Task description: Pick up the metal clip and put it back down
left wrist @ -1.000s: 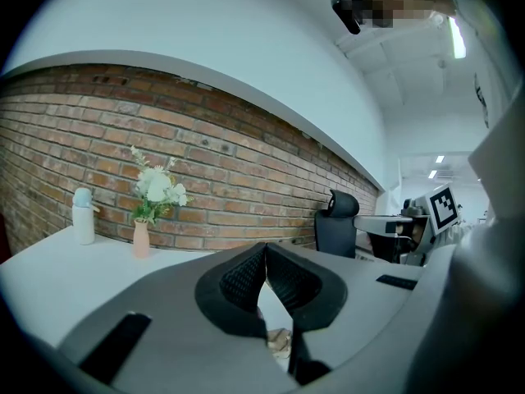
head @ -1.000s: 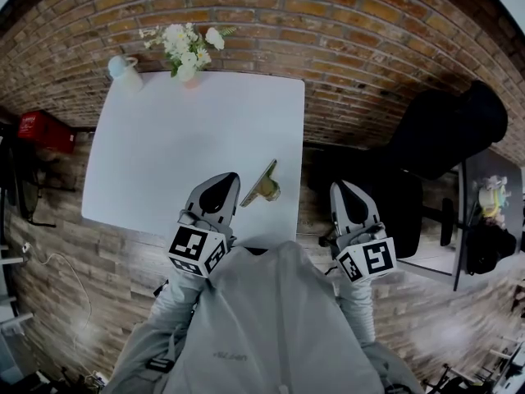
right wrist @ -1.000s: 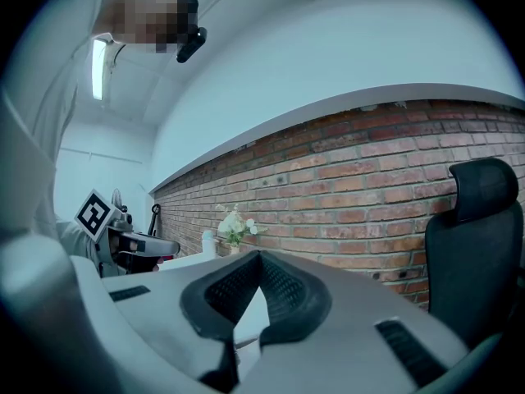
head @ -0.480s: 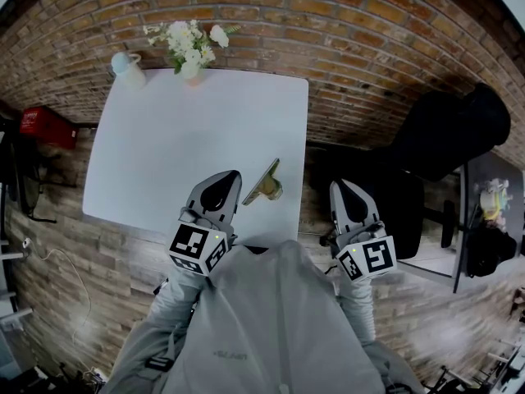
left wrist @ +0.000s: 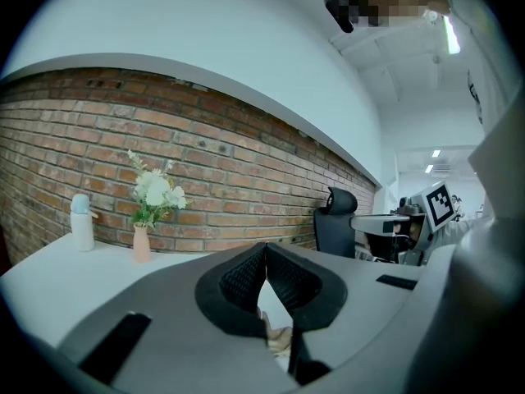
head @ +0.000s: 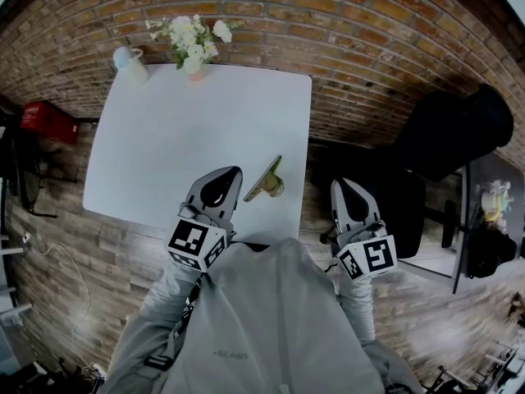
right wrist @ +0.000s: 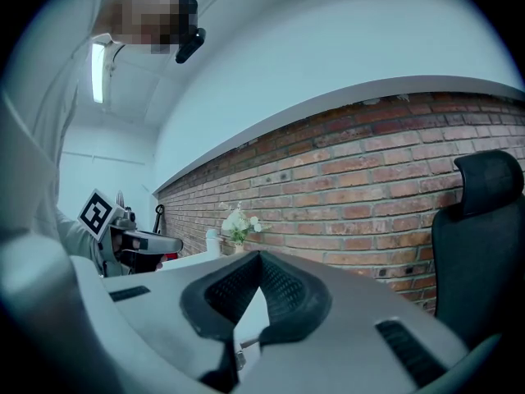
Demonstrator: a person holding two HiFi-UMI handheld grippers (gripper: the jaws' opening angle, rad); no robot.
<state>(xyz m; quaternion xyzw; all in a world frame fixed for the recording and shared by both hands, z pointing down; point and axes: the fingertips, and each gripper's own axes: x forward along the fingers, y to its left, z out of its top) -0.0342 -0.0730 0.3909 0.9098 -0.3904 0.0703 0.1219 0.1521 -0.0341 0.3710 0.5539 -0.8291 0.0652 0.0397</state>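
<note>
A white square table (head: 164, 138) stands with its far edge against a brick wall (head: 369, 39), on a wood-plank floor (head: 82, 245).

The clip (head: 267, 183) lies flat on the table near the near right corner, close to the right edge. Its long axis runs on a slant, from near-left to far-right. The thin flat end points toward the wall and the right edge, and the bulkier rounded end is nearer to me.

My left gripper (head: 230, 174) hangs over the table's near edge, with the clip just beside its tip on the right. Its fingers are pressed together at the tips with nothing pinched. I can see the clip (left wrist: 280, 341) on the table through the gap below them. My right gripper (head: 339, 186) is off the table, past its right edge and above the floor, with its fingers also pressed together and empty.

Flowers (head: 193, 43) and a white bottle (head: 130, 62) stand at the far edge, well apart from the clip. A black chair (head: 443, 134) sits to the right and a red box (head: 45, 121) to the left. Bare tabletop surrounds the clip.
</note>
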